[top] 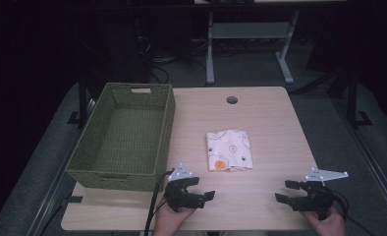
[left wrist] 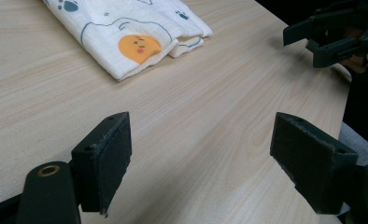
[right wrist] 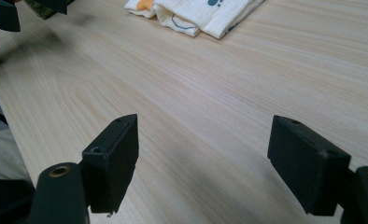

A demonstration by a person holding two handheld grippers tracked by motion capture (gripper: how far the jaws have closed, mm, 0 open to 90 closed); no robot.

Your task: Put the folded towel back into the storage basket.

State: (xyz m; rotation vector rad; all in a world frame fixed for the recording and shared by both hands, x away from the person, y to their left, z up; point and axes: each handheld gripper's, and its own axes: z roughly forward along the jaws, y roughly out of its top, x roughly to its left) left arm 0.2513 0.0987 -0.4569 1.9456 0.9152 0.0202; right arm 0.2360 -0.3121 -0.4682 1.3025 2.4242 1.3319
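High view: left gripper and right gripper both gape wide, empty, near the folded cloth on the table.

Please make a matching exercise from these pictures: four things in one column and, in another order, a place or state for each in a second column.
Things:
1. folded cloth
2. woven basket
3. left gripper
4. round hole

Places or states:
A. at the table's far edge
B. open, above the near edge of the table
C. green, empty, on the left side
D. lying flat in the middle

Pairs: 1-D, 2-C, 3-B, 4-A
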